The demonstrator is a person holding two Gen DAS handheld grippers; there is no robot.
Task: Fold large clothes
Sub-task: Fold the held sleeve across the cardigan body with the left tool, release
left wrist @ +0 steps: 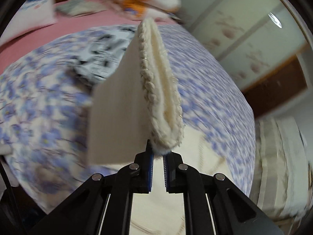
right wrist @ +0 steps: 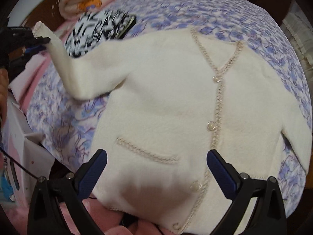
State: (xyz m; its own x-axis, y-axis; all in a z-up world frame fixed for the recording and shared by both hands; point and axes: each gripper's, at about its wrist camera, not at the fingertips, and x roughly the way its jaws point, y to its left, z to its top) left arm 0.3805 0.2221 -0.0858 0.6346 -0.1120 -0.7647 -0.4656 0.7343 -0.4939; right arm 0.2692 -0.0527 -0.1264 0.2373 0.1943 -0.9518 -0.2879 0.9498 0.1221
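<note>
Left gripper (left wrist: pixel 158 153), jaws pinching the sleeve cuff (left wrist: pixel 166 146), holds the sleeve ahead of its tips; cardigan (right wrist: pixel 166 101) body lies flat on the bed (right wrist: pixel 195 5) beyond the right gripper (right wrist: pixel 156 163), jaws wide and empty.

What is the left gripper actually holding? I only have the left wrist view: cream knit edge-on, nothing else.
Observer: The sleeve cuff of a cream cardigan, lifted off the bed; the left gripper is shut on it.
Operator: Where is the rest of the cardigan?
Observer: Spread flat, front up, buttoned, on the floral bedspread.
Operator: Is the right gripper helping?
Observer: No. The right gripper is open above the hem, near the pocket trim, gripping nothing.
Operator: Anything beneath the raised sleeve?
Observer: A black-and-white printed item lies on the bedspread behind it.
</note>
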